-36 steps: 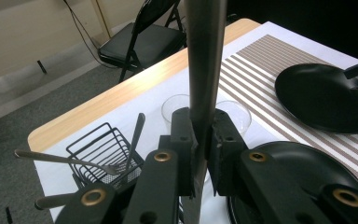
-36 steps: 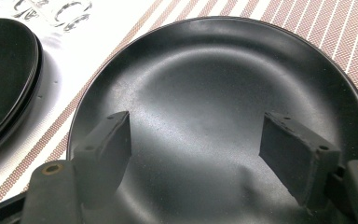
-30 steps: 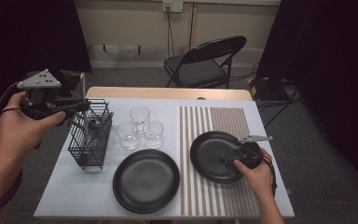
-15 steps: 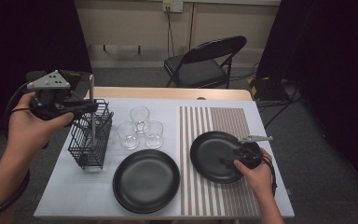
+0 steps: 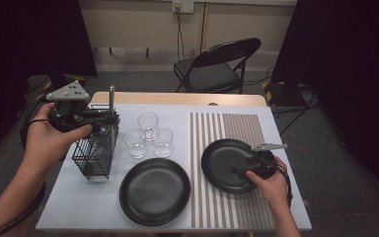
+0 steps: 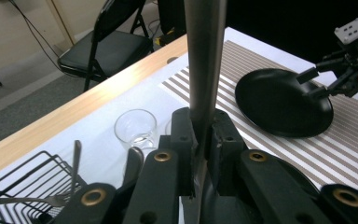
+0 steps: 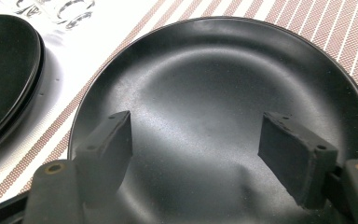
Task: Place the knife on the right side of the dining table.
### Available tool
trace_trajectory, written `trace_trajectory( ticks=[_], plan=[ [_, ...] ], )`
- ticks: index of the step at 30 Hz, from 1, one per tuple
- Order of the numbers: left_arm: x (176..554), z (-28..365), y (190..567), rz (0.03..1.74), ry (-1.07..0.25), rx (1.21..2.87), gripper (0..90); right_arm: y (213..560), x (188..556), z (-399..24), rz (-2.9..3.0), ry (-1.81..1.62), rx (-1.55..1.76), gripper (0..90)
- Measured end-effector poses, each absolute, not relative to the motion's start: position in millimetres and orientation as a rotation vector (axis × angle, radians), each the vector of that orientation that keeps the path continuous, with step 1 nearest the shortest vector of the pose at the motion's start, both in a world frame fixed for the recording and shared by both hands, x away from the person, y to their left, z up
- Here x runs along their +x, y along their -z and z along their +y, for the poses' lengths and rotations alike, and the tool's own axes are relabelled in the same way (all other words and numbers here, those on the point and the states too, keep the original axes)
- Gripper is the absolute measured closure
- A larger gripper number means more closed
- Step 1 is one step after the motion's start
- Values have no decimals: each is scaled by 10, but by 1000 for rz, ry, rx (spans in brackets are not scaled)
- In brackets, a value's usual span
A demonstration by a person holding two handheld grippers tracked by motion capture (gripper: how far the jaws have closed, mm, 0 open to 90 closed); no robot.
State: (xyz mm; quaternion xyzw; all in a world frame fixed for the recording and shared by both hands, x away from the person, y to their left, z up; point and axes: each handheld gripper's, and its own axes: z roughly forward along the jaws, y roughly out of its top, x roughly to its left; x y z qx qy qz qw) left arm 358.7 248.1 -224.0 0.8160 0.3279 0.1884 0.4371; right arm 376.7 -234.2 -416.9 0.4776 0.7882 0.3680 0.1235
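Table (image 5: 103, 207) spans the frame's middle. Right-hand black plate (image 5: 227, 165) sits on the striped mat, right gripper (image 7: 196, 154) over it, fingers wide. Left gripper (image 6: 200, 140), left of frame above the wire basket (image 5: 96, 153), fingers clamping an upright metal handle (image 6: 205, 56).

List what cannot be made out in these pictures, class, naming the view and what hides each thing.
- The working end of the metal utensil clamped in the left gripper: left gripper view, cut off by the top edge; too small in the high view.
- What lies deep in the wire basket: high view, hidden by hand and mesh.
- The near rim of the plate: right gripper view, cut off by the bottom edge.
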Motion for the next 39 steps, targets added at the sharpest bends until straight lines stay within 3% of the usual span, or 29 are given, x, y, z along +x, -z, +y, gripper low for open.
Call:
trace_trajectory(
  ticks=[39],
  plan=[
    [3727, 1904, 2498, 743, -388, 2081, 820, 4080, 3755, -2368, 2342, -1070, 1350, 269]
  ],
)
